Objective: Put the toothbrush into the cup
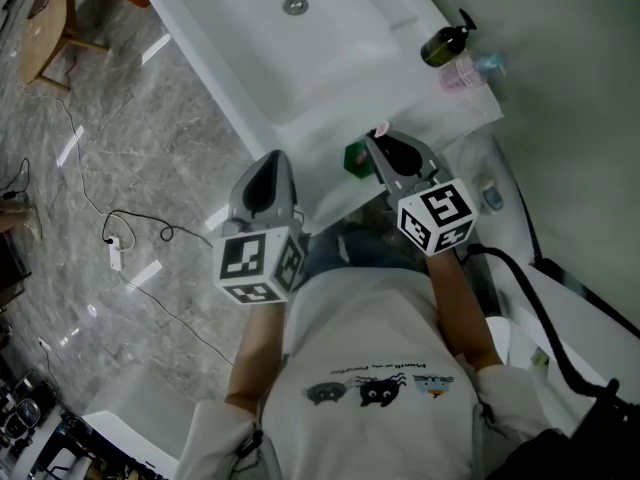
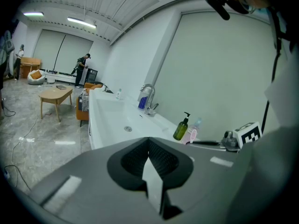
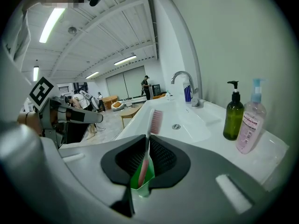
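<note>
Toothbrush (image 3: 154, 120), pink, pointing bristles-up, being pinched by right gripper (image 3: 147, 137); lower end sitting in green cup (image 3: 142, 184), mostly hiding behind jaws. Left gripper (image 2: 148, 139) sitting closed, empty.

Counter (image 1: 290, 128): grn bottle (image 1: 441, 46), pink bottle (image 1: 462, 74), cup (image 1: 356, 158)

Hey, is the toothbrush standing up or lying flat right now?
Standing up. The toothbrush points bristles-up, pinched between the right gripper's jaws, with its lower end at the green cup.
</note>
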Motion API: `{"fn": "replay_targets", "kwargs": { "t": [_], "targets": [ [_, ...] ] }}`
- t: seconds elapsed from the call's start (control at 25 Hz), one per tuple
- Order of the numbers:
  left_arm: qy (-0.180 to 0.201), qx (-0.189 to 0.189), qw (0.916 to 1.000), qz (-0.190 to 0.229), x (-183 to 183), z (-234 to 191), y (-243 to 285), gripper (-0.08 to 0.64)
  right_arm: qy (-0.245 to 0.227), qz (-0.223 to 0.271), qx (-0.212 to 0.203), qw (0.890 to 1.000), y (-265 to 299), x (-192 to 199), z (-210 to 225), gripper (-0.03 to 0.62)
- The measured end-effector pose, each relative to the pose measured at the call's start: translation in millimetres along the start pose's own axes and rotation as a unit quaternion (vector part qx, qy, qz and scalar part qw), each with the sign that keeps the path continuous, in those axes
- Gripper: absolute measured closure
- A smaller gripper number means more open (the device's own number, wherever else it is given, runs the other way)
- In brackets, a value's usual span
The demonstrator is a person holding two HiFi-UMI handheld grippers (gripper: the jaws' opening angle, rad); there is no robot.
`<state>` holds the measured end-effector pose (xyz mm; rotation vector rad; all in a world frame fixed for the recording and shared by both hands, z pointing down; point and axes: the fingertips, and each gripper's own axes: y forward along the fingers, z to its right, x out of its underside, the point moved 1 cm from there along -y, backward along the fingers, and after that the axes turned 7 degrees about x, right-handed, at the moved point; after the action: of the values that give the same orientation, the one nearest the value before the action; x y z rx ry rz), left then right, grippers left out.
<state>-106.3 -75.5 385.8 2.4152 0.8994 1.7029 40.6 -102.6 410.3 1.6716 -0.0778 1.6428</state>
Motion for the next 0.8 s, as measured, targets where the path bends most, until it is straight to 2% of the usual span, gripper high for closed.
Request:
{"fn": "replay_targets", "kwargs": {
  "t": [0.8],
  "targets": [
    [-0.003, 0.005, 1.0000, -0.001, -4.1, -9.2, 5.8, 0.560, 0.001, -0.010, 0.016, 1.000, 9.6, 0.2, 4.3, 0.551]
  ]
}}
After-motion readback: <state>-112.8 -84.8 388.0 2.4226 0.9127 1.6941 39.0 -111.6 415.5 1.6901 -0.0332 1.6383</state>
